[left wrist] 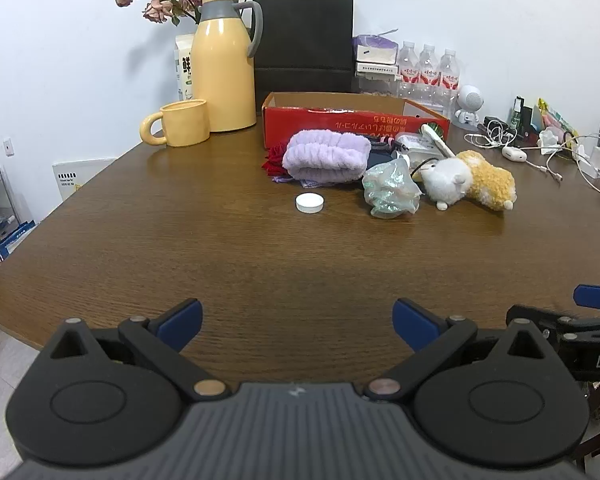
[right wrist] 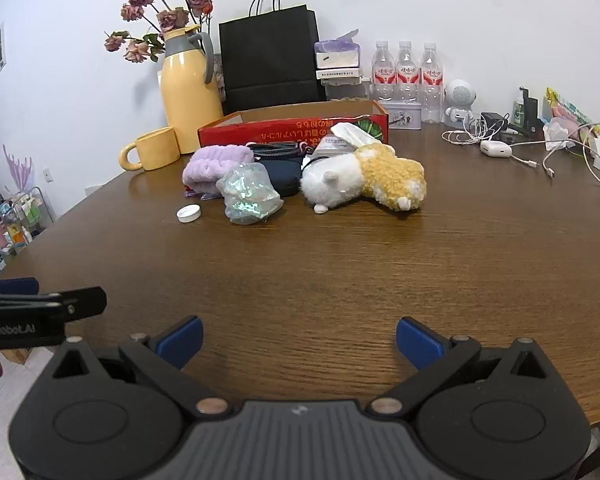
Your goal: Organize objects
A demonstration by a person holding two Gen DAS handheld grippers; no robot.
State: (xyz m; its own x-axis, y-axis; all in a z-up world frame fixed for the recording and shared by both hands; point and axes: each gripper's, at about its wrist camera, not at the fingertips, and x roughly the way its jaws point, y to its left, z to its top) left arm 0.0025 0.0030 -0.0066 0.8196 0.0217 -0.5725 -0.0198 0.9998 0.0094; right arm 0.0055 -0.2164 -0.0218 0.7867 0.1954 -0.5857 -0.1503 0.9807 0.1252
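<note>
Both grippers, left gripper (left wrist: 297,322) and right gripper (right wrist: 299,340), spread wide and empty over the near table (left wrist: 220,248); reach forward, take the plush toy (right wrist: 364,178) beside the red box (right wrist: 296,126) first.

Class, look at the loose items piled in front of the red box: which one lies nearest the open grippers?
The small white cap, lying alone on the table, ahead of the purple cloth.

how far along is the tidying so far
Nothing looks done: the red box shows nothing inside from here. Nothing is in hand: left gripper and right gripper hover with jaws wide and bare. Left: the plush toy, purple cloth, crinkly bag and white cap.
</note>
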